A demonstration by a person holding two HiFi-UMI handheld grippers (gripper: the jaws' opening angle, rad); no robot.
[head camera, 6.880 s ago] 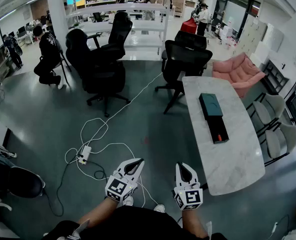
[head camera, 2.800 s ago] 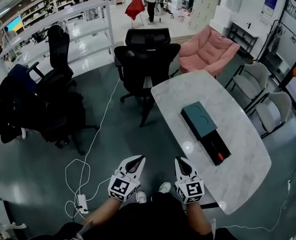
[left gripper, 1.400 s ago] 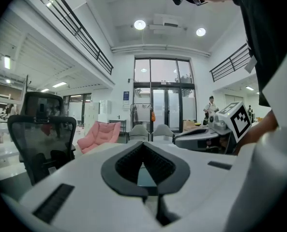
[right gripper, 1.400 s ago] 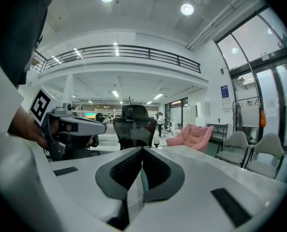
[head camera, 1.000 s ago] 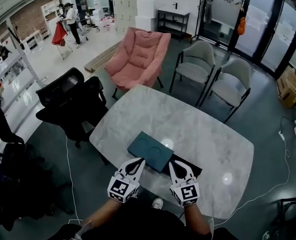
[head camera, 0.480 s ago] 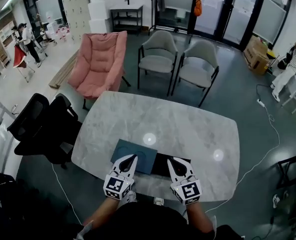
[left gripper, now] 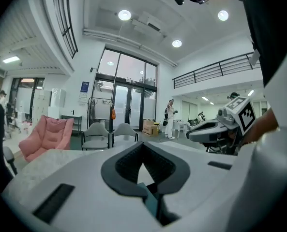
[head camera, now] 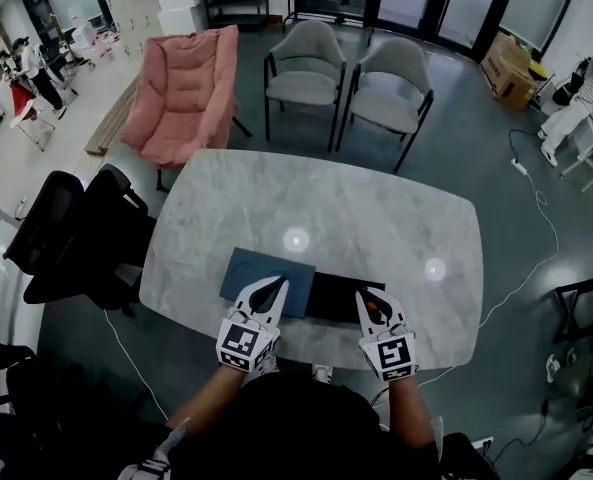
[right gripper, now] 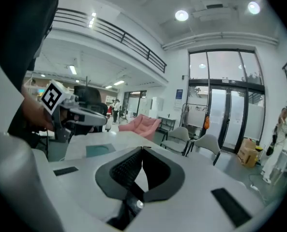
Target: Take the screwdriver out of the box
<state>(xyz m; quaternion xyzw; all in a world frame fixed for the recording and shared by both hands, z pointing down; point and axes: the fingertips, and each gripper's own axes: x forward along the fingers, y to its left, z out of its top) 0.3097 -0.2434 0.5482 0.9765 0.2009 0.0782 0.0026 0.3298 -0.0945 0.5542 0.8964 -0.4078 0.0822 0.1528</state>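
In the head view nothing is out yet: the open box [head camera: 332, 296] lies at the table's [head camera: 356, 203] near edge with its lid [head camera: 244, 268] just beside its left end. A red spot we take for the screwdriver [head camera: 373, 307] sits inside at its right end, our left gripper [head camera: 278, 285] over the lid, our right gripper [head camera: 365, 298] over the box. In the left gripper view our fingers [left gripper: 124, 166] meet at the tips, holding nothing. In the right gripper view the fingers [right gripper: 126, 170] are likewise closed and empty, so opening, grasping and lifting all remain.

Head view looks steeply down; gripper views level across shared table [head camera: 376, 208]
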